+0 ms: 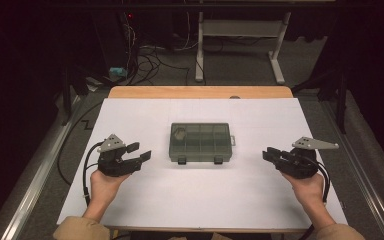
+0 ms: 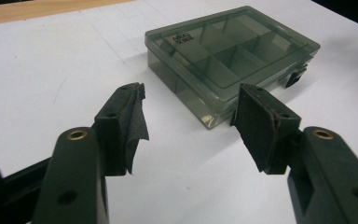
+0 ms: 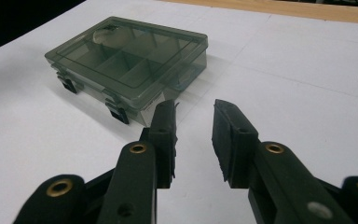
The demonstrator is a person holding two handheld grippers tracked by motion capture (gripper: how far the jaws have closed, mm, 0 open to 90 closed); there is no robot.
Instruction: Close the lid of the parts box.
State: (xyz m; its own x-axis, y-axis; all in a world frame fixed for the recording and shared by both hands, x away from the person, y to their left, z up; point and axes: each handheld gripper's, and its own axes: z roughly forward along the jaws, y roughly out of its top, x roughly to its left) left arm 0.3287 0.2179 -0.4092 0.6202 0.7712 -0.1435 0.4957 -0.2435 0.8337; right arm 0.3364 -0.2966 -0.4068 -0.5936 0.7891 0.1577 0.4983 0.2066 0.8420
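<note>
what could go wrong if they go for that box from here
1. The organizer box lies closed and flat on the smooth white sheet; a one-sided push from the left gripper or right gripper would likely slide it rather than grip it.
2. Its two front latches are small and sit low, so open jaws may slip off them.
3. A small item in the back-left compartment could spill if the box tilts open.

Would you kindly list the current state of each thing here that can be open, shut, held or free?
Compartment box: lid shut, both front latches down, flat on the white table cover, touched by nothing.
Left gripper: open, holding nothing, left of the box.
Right gripper: open, holding nothing, right of the box.
Small item in the box's far-left compartment: inside, unclear what it is.
</note>
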